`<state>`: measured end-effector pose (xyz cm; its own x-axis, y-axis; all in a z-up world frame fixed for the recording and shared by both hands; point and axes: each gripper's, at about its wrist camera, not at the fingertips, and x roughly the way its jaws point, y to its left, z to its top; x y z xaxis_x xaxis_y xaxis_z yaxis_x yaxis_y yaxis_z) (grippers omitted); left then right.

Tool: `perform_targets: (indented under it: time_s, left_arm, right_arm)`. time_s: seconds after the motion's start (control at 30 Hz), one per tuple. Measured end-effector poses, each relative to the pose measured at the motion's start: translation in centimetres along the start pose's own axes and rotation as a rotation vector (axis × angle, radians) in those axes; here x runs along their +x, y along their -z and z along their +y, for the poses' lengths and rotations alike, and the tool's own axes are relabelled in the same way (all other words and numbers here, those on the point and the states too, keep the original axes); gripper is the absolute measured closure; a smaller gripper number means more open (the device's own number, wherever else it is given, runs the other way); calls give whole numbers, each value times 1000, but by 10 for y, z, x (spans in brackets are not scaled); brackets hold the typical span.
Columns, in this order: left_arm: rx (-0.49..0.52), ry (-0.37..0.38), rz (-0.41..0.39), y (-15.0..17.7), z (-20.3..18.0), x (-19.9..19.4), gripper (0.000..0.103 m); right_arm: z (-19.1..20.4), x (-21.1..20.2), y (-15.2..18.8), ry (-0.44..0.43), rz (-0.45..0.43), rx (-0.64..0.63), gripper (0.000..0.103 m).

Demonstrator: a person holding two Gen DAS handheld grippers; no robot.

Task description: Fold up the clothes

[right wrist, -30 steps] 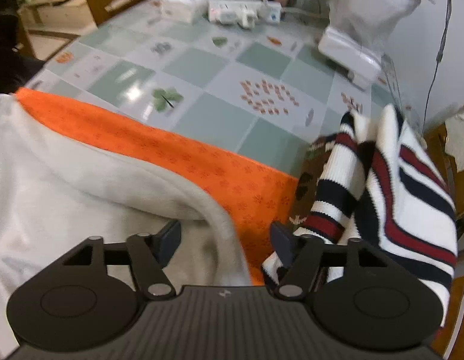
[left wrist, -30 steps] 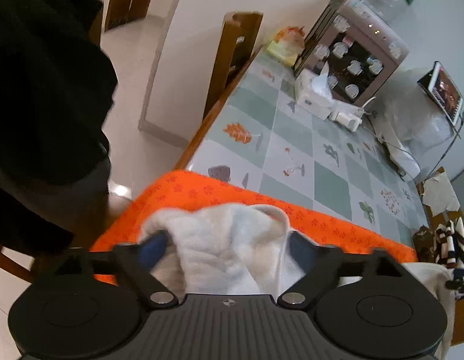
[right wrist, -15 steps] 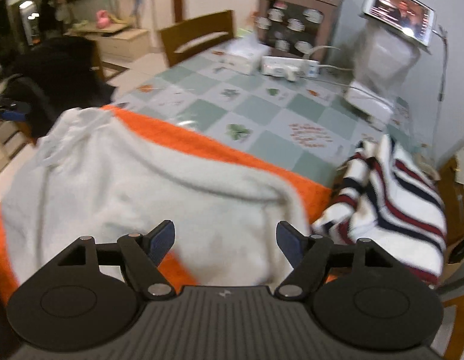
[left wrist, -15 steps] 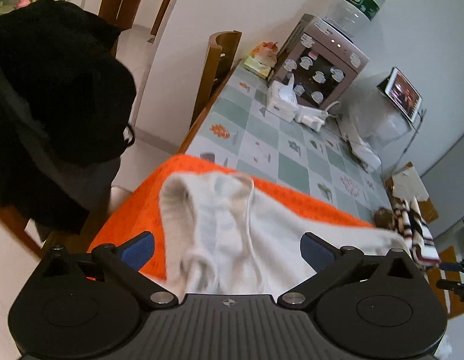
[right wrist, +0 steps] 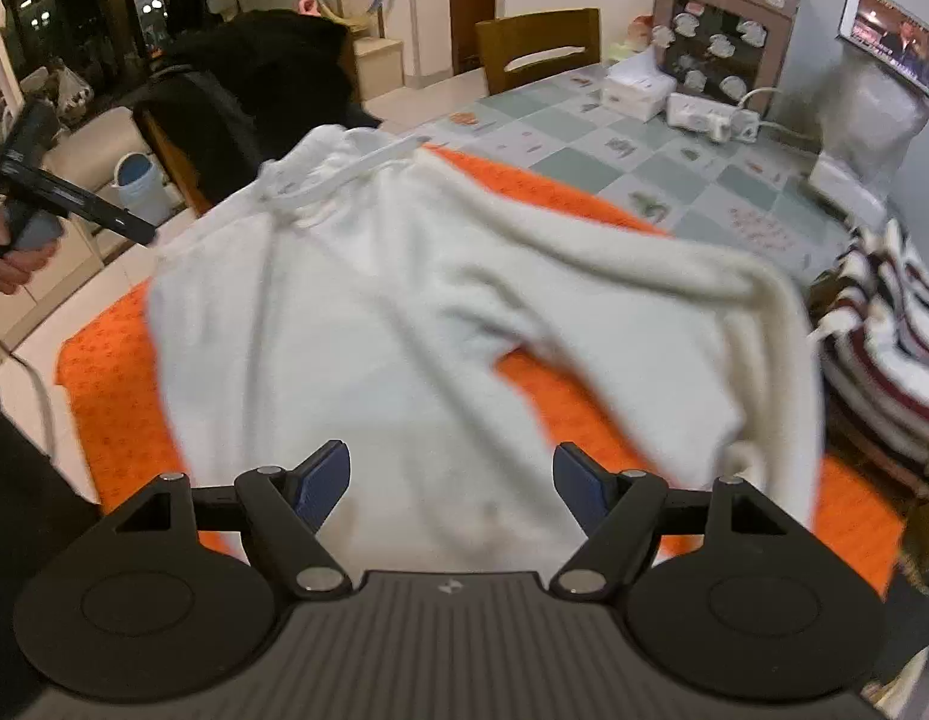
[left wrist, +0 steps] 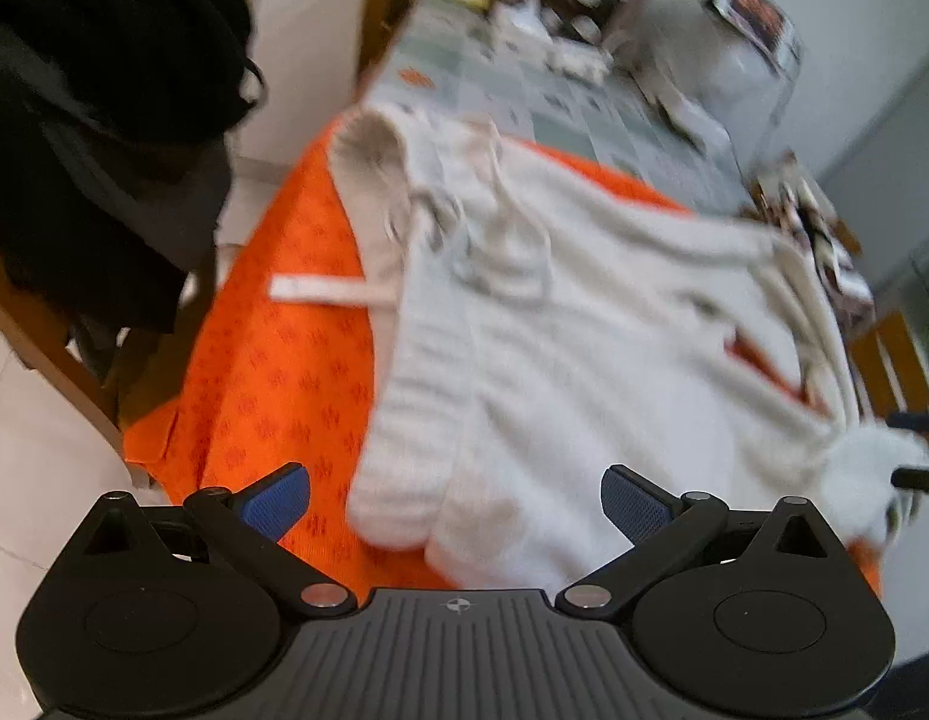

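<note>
Hoodie (right wrist: 404,324) flat on orange cloth (right wrist: 110,384) | both tongs above, apart, empty

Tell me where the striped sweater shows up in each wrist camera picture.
Left wrist: striped sweater at upper right, small and blurred, past the white hoodie.
Right wrist: striped sweater at the right edge, bunched beside the hoodie's sleeve.
Shared landmark: the orange cloth under the hoodie.

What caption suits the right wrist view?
Open right gripper above a white hoodie spread on an orange cloth.
</note>
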<state>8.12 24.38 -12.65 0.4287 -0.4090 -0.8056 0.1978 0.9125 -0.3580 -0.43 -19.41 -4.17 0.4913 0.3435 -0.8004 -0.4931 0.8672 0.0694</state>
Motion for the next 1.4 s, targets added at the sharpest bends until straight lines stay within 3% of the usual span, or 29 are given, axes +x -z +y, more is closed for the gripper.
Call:
perform_targets:
  time_s: [0.33,0.47,0.57,0.63,0.77,0.8,0.87,0.9,0.93,1.07,1.2,1.4]
  left_arm:
    - [275,162,65,7,-1,26,1]
    - [340,203,91,8,3,37,8]
    - [283,237,92,5,12,42,27]
    - [244,228,86,2,18,42,59]
    - [199,239,38,-5,20,25,63]
    - [200,239,20,-6,18,19,63]
    - [185,240,-15,-11,14,5,64]
    - [179,237,-33,-13,13,-2,64]
    - [177,231,-51,-14,12,-10,65]
    - [155,204,-110,-23,17,-40,65]
    - [125,182,-119,-29,33,-62,64]
    - [119,69,-28,-6,47,-33,56]
  right_arm:
    - [114,53,44,-48,3,47,25]
    - [153,80,44,-34,8,-10,29]
    - [174,97,40,-11,2,-52,29]
    - [183,108,38,14,3,-82,29]
    - [199,130,39,93,20,-163,32]
    - [202,134,40,120,21,-179,38]
    - [205,141,41,177,23,-209,58]
    - [206,142,41,209,17,-223,83]
    - [206,141,38,223,15,-224,93]
    - [205,110,13,215,-47,-180,93]
    - [218,68,-25,145,-88,-190,93]
    - [227,89,-41,69,19,-202,91]
